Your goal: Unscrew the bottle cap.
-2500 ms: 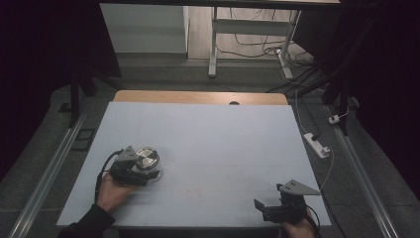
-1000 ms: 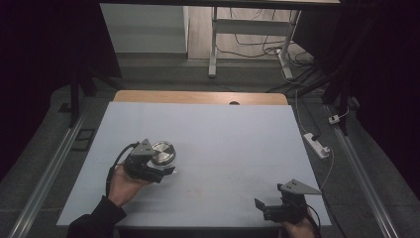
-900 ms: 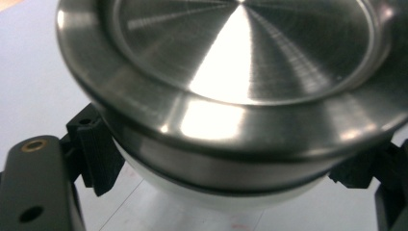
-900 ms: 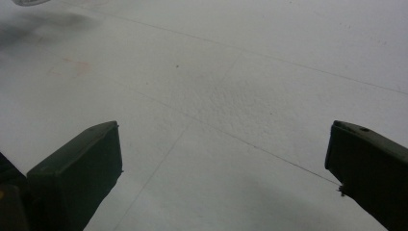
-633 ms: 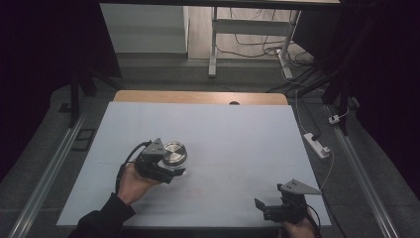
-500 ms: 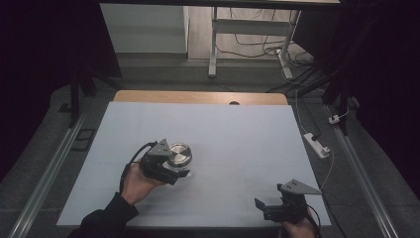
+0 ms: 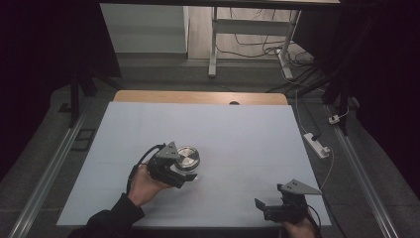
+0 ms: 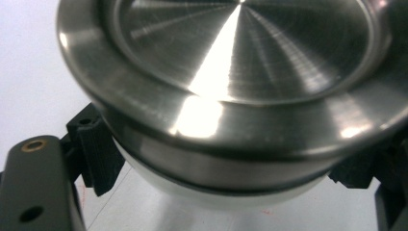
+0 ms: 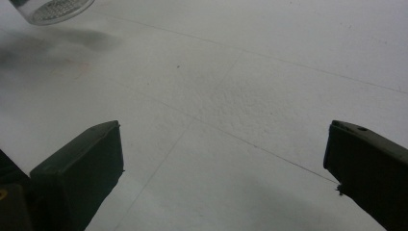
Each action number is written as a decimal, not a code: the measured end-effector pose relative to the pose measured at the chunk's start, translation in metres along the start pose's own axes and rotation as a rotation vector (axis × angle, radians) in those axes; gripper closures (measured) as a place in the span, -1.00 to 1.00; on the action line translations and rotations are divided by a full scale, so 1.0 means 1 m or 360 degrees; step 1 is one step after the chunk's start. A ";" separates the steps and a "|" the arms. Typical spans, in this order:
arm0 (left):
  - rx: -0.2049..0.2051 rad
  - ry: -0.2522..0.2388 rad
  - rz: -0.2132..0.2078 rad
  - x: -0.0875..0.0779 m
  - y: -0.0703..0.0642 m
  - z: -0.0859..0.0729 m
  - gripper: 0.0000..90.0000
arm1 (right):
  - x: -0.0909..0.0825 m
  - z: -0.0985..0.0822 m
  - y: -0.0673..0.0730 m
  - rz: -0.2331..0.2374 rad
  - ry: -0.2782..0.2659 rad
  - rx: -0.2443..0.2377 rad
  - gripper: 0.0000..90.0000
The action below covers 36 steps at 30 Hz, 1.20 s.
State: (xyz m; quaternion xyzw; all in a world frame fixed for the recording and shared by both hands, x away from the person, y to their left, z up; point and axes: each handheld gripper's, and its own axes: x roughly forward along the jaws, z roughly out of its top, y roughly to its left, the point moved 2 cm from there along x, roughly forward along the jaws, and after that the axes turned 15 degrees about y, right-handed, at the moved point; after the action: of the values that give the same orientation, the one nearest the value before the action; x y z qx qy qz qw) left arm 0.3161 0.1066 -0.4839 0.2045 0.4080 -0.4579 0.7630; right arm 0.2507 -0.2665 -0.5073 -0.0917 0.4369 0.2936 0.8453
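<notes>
1. My left gripper clamps the steel-lidded jar, lifted over the white table, left of centre.
2. My right gripper, jaws wide and empty, sits near the table's front right corner.
3. A power strip lies just off the table's right edge.

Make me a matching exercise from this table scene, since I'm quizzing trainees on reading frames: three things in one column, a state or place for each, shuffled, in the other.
Things:
1. left gripper
2. right gripper
3. steel-lidded jar

States or places:
A. fingers spread apart over bare table
B. gripped at its pale body below the shiny lid
C. closed on something, left of the table's middle

Pairs: 1-C, 2-A, 3-B
</notes>
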 end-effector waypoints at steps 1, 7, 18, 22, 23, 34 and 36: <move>-0.0006 -0.0007 -0.0007 0.000 0.000 0.000 -0.65 | 0.000 0.000 0.000 0.0002 -0.0002 0.0001 -0.99; 0.0001 -0.0013 -0.0021 0.001 -0.001 -0.001 -0.65 | -0.001 0.000 -0.001 0.0012 -0.0009 0.0018 -0.99; 0.0005 -0.0025 -0.0045 0.001 -0.001 -0.001 -0.65 | -0.002 0.006 0.008 0.0073 -0.0067 -0.0009 -1.00; 0.0011 -0.0025 -0.0047 0.001 -0.002 -0.001 -0.65 | -0.005 0.011 0.012 0.0077 -0.0098 -0.0037 -1.00; 0.0012 -0.0025 -0.0050 0.001 -0.003 -0.001 -0.65 | -0.005 0.012 0.013 0.0079 -0.0101 -0.0041 -1.00; 0.0016 -0.0034 -0.0073 0.001 -0.004 -0.001 -0.65 | -0.008 0.030 0.031 0.0210 -0.0117 -0.0174 -1.00; 0.0018 -0.0038 -0.0077 0.002 -0.005 0.000 -0.65 | -0.007 0.035 0.034 0.0230 -0.0128 -0.0198 -1.00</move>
State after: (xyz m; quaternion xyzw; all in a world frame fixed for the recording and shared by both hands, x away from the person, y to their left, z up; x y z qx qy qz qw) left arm 0.3122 0.1030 -0.4848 0.1934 0.4010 -0.4809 0.7553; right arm 0.2515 -0.2277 -0.4773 -0.1003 0.3889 0.3838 0.8315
